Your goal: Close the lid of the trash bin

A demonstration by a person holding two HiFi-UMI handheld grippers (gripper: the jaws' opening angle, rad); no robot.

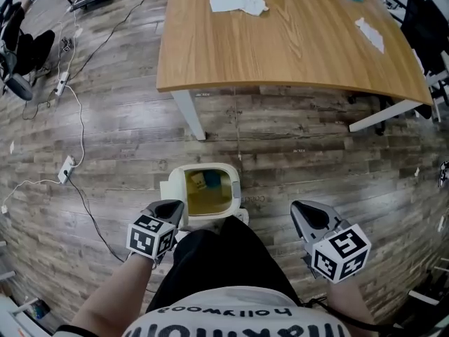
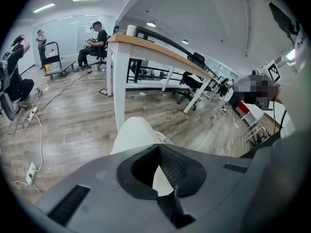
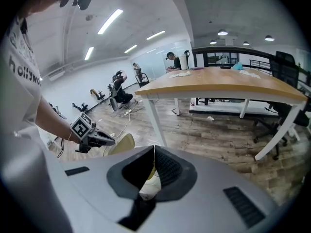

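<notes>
**Lid up, left claw nearest – both claws empty**

Obs. head view: trash bin (image 1: 236,188) stands on the wood floor (image 1: 112,139) at lower centre of frame, below the table leg (image 1: 191,114) and just above the person's knees. The opening faces up, showing a yellowish liner and a few scraps inside. The lid (image 1: 165,189) appears as a pale flap standing at the bin's left edge, not over the opening. The task is not yet done.

Left gripper (image 1: 170,206): jaws together at the tips with nothing between them, confirmed in the left gripper view (image 2: 158,147). The cream, rounded lid (image 2: 136,135) rises directly beyond the tips, close in. I cannot tell whether they touch.

Right gripper (image 1: 302,208): at lower right of frame, well apart from the bin. Its tips (image 3: 154,148) are likewise together and it holds nothing. From this side the lid (image 3: 121,142) shows just beside the left gripper's nose, at left of frame.

Judgement: the lid lies just ahead of the left claw and its hinge line seems to run along the bin's left edge. The closing push should therefore go toward frame right and down over the opening. The left hand is the nearer one. Risk: a shut claw pushing off-centre may slide the light bin rather than swing the lid.
</notes>
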